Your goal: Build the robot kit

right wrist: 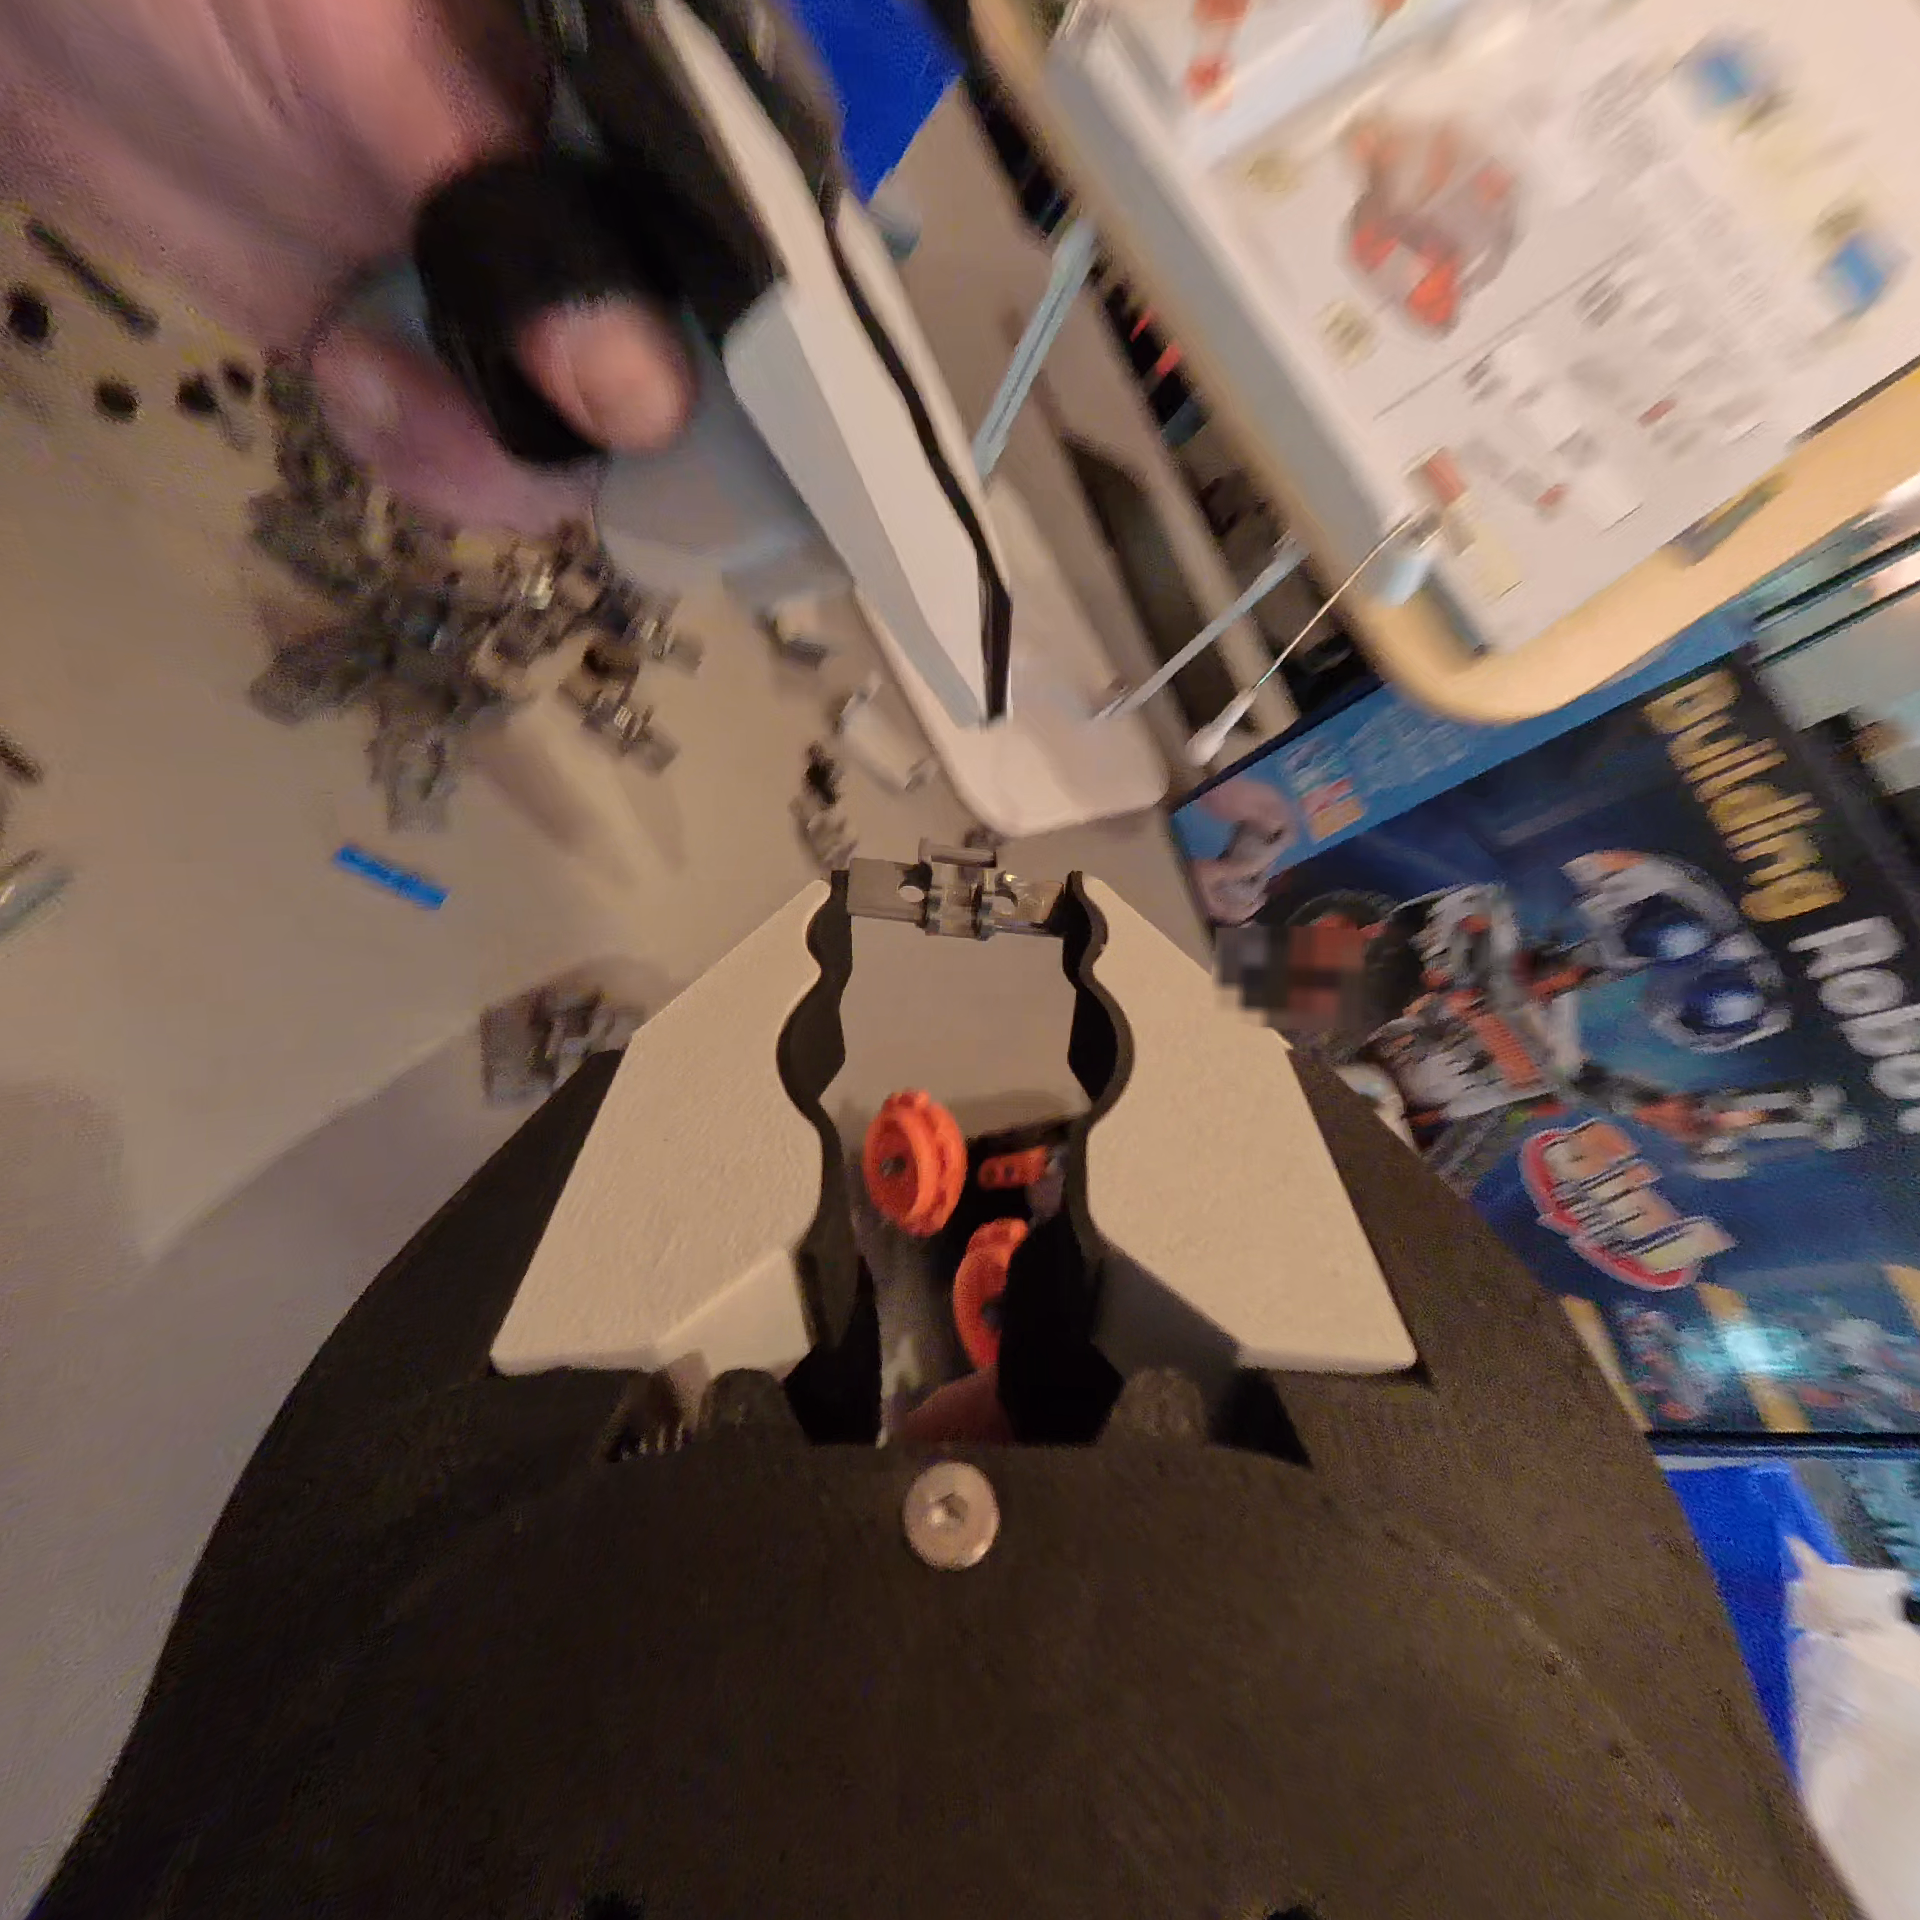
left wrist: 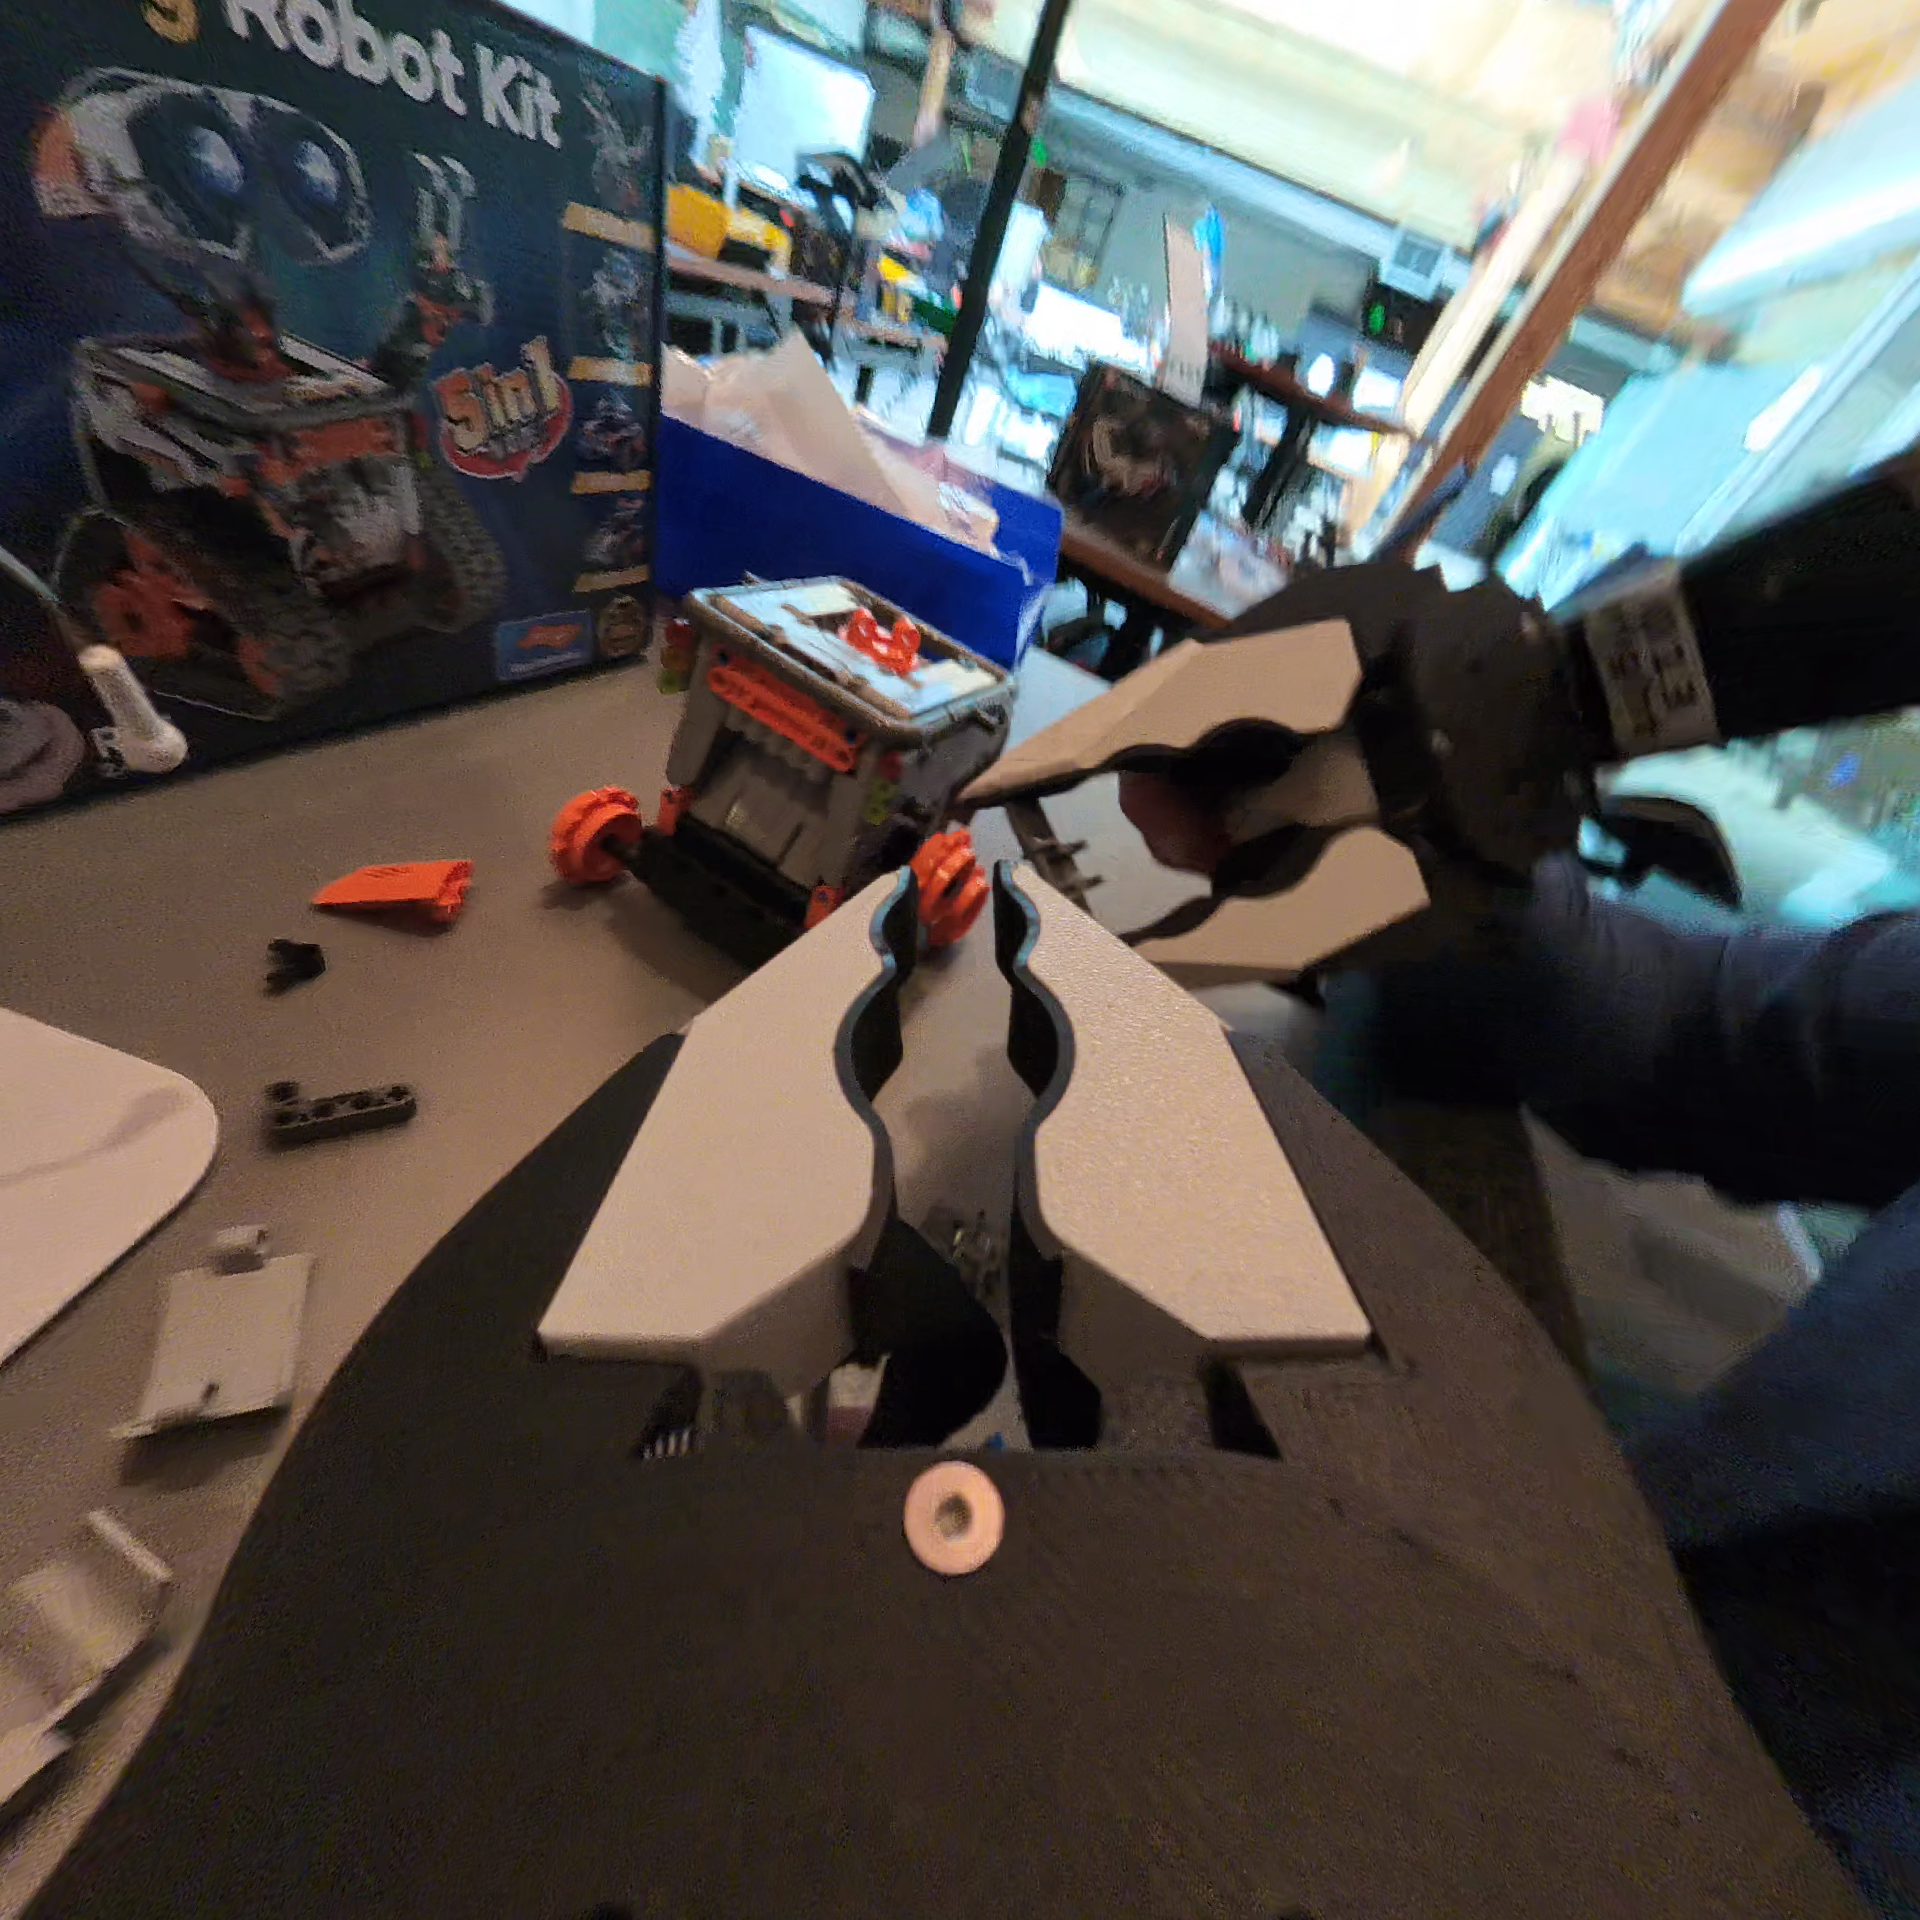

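In the left wrist view, the left gripper hovers over the desk with its jaws narrow and nothing between them, tips just in front of the toy robot, which sits tilted near the desk's middle with orange wheels at its base. The right gripper comes in from the right edge, its tip touching or nearly touching the toy's side. An orange wedge piece and a black beam lie loose toward the left edge. A nudge from either gripper could probably roll the tilted toy on its wheels.

In the right wrist view, the right gripper holds a small grey bar piece by its ends, right at the fingertips; such a shallow hold could let it slip or twist out. Only this view shows that piece clearly, along with a heap of grey parts and an instruction booklet propped above the kit box.
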A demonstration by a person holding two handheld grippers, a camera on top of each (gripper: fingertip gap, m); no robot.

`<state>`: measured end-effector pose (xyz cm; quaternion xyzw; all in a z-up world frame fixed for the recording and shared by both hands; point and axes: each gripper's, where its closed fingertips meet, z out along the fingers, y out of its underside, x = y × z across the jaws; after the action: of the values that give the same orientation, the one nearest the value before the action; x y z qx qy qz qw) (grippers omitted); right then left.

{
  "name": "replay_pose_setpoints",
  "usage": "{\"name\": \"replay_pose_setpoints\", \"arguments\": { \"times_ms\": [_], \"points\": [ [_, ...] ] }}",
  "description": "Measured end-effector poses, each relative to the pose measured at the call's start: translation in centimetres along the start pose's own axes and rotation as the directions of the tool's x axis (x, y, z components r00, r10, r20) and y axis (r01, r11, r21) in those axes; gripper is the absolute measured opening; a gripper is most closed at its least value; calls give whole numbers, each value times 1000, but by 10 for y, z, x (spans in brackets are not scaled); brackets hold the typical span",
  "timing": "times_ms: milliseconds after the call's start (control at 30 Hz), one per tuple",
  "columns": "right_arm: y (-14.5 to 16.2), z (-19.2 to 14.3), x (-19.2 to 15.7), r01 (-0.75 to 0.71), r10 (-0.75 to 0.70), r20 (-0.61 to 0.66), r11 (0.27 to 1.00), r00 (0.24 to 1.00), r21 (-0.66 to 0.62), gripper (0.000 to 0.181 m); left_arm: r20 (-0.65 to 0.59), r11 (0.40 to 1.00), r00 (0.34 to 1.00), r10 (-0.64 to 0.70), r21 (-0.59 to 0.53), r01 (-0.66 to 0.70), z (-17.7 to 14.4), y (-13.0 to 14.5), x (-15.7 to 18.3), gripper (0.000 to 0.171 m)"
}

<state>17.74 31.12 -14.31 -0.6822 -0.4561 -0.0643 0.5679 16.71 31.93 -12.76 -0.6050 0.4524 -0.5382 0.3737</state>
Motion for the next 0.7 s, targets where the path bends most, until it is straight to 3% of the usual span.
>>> {"name": "replay_pose_setpoints", "arguments": {
  "times_ms": [67, 133, 233, 467, 700],
  "points": [
    [15, 0, -18, -40, 49, 162, 997, 986, -61, 39, -27, 976, 993, 117, -181, -120, -2, 23, 3, 12],
    [29, -1, -42, -32, 69, 320, 992, 945, -119, 39, -97, 927, 966, 239, -272, -257, -3, 43, 14, 8],
    [51, -2, -70, 27, 72, 462, 979, 884, -204, 39, -96, 831, 905, 413, -367, -418, -3, 66, 8, 9],
    [74, 6, -94, 73, 118, 556, 948, 823, -310, 39, -269, 648, 765, 586, -411, -641, 10, 109, 20, 18],
    [74, 7, -101, 75, 151, 587, 937, 796, -343, 39, -308, 495, 633, 710, -422, -760, 16, 126, 19, 19]
  ]
}}
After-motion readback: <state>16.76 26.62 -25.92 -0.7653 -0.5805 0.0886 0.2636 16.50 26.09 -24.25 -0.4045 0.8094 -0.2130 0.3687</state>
